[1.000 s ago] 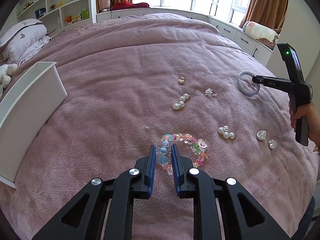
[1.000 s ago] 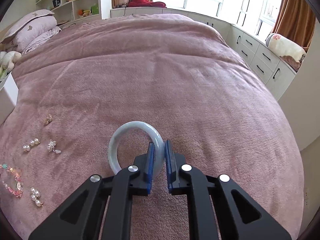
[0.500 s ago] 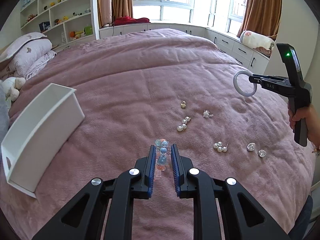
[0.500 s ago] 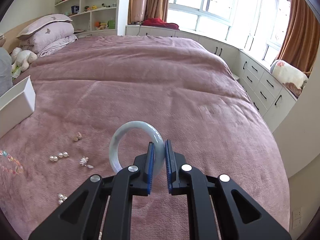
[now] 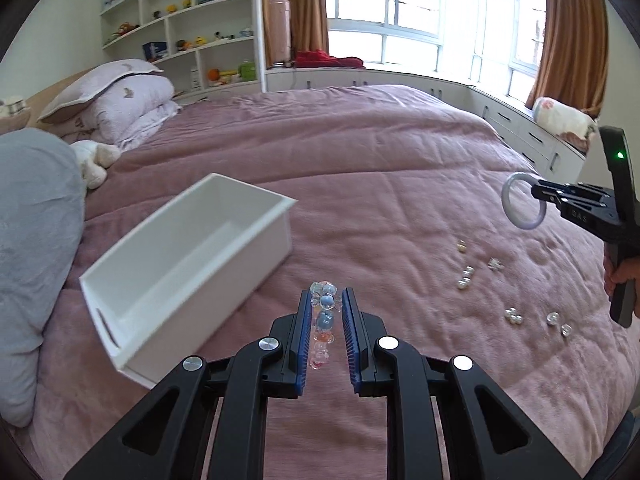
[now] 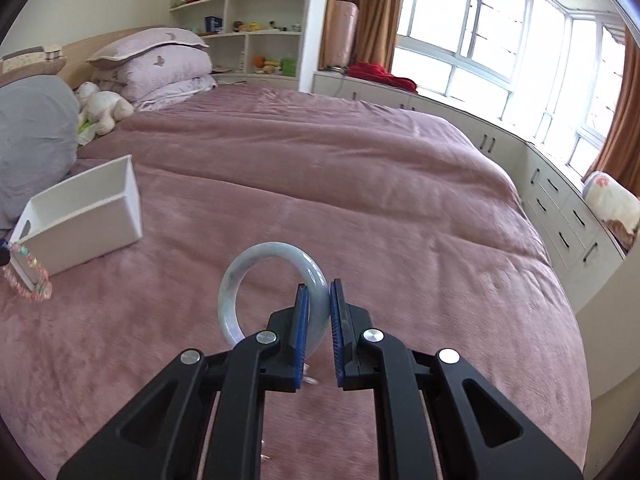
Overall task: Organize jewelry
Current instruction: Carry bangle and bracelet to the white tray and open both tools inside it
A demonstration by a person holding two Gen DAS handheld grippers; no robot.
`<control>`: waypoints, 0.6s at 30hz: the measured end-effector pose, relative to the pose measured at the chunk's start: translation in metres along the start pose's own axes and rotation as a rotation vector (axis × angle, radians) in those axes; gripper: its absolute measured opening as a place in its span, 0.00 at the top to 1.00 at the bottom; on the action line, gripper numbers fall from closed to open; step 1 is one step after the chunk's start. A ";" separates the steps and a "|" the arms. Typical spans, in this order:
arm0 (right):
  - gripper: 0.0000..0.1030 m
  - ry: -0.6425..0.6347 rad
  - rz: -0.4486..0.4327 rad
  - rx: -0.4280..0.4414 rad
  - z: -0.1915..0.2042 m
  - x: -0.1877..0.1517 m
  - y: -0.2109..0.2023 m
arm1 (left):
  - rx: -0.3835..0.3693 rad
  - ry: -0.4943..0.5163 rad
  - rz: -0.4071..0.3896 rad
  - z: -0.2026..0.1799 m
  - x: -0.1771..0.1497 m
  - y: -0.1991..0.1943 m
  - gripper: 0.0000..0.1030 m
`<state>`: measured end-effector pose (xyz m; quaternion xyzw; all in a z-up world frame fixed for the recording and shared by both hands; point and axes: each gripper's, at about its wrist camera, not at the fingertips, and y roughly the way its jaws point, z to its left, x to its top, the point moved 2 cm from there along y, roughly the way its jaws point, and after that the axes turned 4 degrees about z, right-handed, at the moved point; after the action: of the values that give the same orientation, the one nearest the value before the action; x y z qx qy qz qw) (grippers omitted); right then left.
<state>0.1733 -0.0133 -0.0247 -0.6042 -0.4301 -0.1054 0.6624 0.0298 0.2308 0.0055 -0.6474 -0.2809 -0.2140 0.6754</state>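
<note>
My left gripper (image 5: pixel 326 300) is shut on a colourful beaded bracelet (image 5: pixel 323 322), which hangs between its blue pads above the pink bedspread. Just to its left lies an open white box (image 5: pixel 192 264). My right gripper (image 6: pixel 319 294) is shut on a pale grey-green bangle (image 6: pixel 240 280), held up off the bed; in the left wrist view the same bangle (image 5: pixel 520 222) shows at the far right. In the right wrist view the white box (image 6: pixel 80 220) sits at the left, with the beaded bracelet (image 6: pixel 30 276) dangling in front of it.
Small pearl and crystal earrings (image 5: pixel 466 278) lie scattered on the bedspread (image 5: pixel 380 160) at the right. Grey bedding (image 5: pixel 36 240), pillows (image 5: pixel 120 100) and a plush toy (image 5: pixel 96 160) sit at the left. A hand (image 5: pixel 620 272) holds the right gripper's handle. Shelves and window cabinets line the far side.
Both grippers have risen off the bed and swung left, each keeping its piece. The bracelet has left the bedspread, and the white box has come nearer the middle of both views.
</note>
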 end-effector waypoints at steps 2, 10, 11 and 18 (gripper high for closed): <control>0.88 -0.014 -0.008 0.025 0.020 0.010 0.000 | 0.021 -0.019 -0.008 0.022 0.004 -0.004 0.80; 0.88 -0.085 -0.021 0.138 0.116 0.053 0.008 | 0.104 -0.076 -0.010 0.107 0.020 0.002 0.80; 0.88 -0.096 -0.020 0.152 0.128 0.058 0.010 | 0.105 -0.084 -0.004 0.117 0.022 0.006 0.80; 0.88 -0.161 -0.009 0.235 0.215 0.089 0.029 | 0.083 -0.151 0.000 0.165 0.033 0.020 0.80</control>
<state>0.1517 0.2199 -0.0047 -0.5272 -0.4941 -0.0086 0.6913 0.0508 0.3986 0.0126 -0.6333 -0.3394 -0.1527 0.6785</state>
